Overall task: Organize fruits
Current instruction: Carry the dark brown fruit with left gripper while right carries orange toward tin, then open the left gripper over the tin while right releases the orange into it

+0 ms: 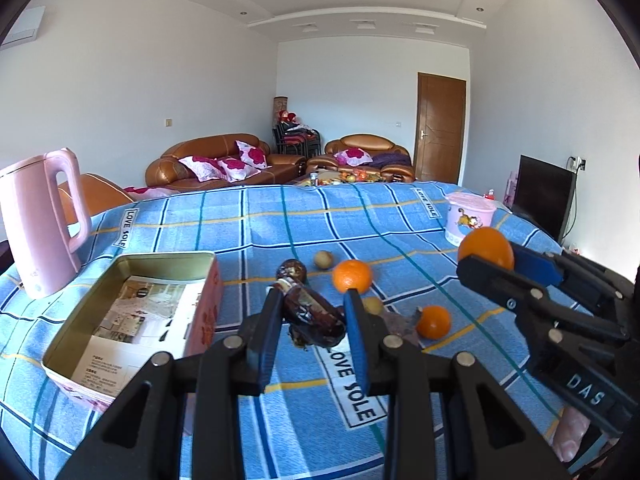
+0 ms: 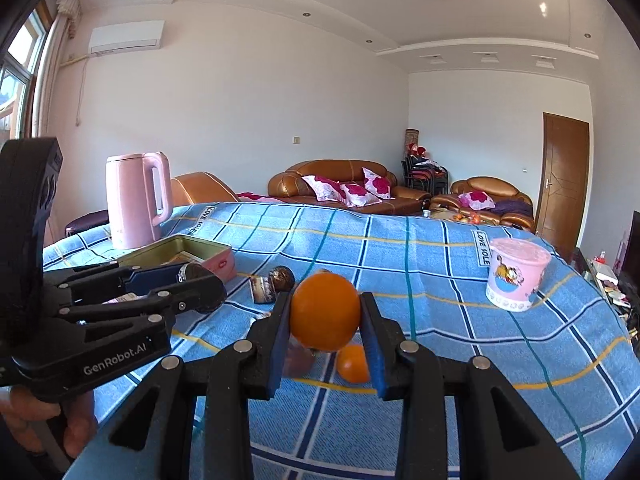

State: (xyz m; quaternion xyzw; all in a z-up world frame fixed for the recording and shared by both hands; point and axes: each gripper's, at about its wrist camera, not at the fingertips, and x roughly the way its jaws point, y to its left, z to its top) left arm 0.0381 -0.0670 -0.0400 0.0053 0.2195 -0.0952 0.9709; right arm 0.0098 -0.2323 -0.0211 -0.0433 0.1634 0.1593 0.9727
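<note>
My left gripper [image 1: 312, 300] is shut on a dark brown overripe banana [image 1: 310, 314] and holds it above the blue checked tablecloth, right of the open pink tin [image 1: 132, 312]. My right gripper [image 2: 325, 312] is shut on an orange [image 2: 325, 311] and holds it above the cloth; it also shows in the left wrist view [image 1: 486, 246]. On the cloth lie another orange [image 1: 352, 276], a smaller orange [image 1: 433, 322], a dark round fruit [image 1: 294, 270] and a small yellowish fruit [image 1: 323, 259]. The small orange lies below my right gripper [image 2: 353, 364].
A pink kettle [image 1: 40, 220] stands at the left behind the tin. A pink cartoon cup [image 2: 518, 278] stands at the right of the table. Paper lines the tin's bottom. Sofas, a door and a dark screen are beyond the table.
</note>
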